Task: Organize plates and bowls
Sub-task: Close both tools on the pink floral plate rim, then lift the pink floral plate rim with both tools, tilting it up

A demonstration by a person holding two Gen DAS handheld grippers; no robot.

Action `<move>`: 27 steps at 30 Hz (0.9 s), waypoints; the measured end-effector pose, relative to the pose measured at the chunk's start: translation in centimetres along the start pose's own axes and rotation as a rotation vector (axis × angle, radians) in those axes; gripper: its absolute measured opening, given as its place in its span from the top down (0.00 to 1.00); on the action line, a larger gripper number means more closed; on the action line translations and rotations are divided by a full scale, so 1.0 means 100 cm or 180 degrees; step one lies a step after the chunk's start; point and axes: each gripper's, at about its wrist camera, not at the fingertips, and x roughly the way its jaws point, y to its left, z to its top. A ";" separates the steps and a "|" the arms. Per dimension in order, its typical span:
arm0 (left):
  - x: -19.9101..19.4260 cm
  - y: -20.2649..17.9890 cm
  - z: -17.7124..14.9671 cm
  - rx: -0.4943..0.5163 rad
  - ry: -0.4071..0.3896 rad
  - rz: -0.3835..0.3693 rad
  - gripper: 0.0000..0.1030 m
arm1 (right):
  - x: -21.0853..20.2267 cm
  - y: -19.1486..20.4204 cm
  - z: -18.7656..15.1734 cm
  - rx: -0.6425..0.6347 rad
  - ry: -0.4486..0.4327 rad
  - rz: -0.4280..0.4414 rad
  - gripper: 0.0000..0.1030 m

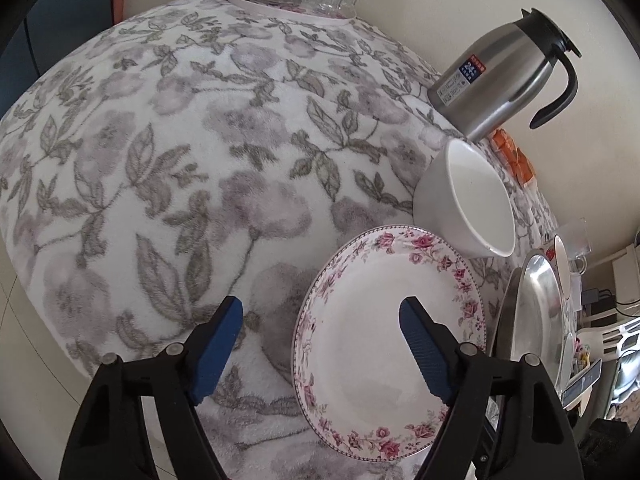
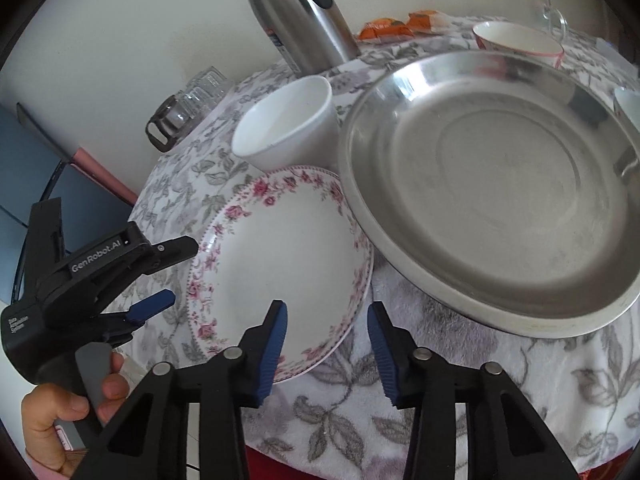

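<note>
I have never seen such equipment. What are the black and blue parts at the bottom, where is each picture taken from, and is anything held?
They are hand-held claws; a person squeezes one in each hand, with a camera on each. One picture looks along the left claw, the other along the right claw. On the flowered tablecloth lie a floral plate, a white bowl, a steel pan and a thermos jug. Both claws are open around the plate's edge; nothing is held yet.

Steel pan's [image 2: 500, 208] left rim over floral plate's [image 2: 288, 264] right edge; glass mug [image 2: 552, 12] blurred.
</note>
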 end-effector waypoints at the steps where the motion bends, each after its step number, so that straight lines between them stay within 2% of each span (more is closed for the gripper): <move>1: 0.002 0.000 0.000 0.0002 0.0013 0.0000 0.25 | 0.003 -0.001 -0.001 0.0021 0.0024 -0.0008 0.63; 8: 0.013 0.001 0.004 0.0008 -0.0015 0.0032 0.44 | 0.013 -0.005 0.000 0.0044 0.0005 -0.0103 0.71; 14: 0.026 0.002 0.006 0.0020 -0.0011 0.0000 0.60 | 0.022 -0.007 0.000 0.0028 0.0024 -0.0164 0.83; 19: 0.033 0.004 0.006 0.0013 -0.0042 -0.0016 0.65 | 0.029 -0.004 0.000 -0.0008 0.0019 -0.0200 0.83; 27: 0.037 0.000 0.009 0.0078 -0.0143 -0.0011 0.65 | 0.034 0.000 0.003 -0.0089 -0.0017 -0.0268 0.83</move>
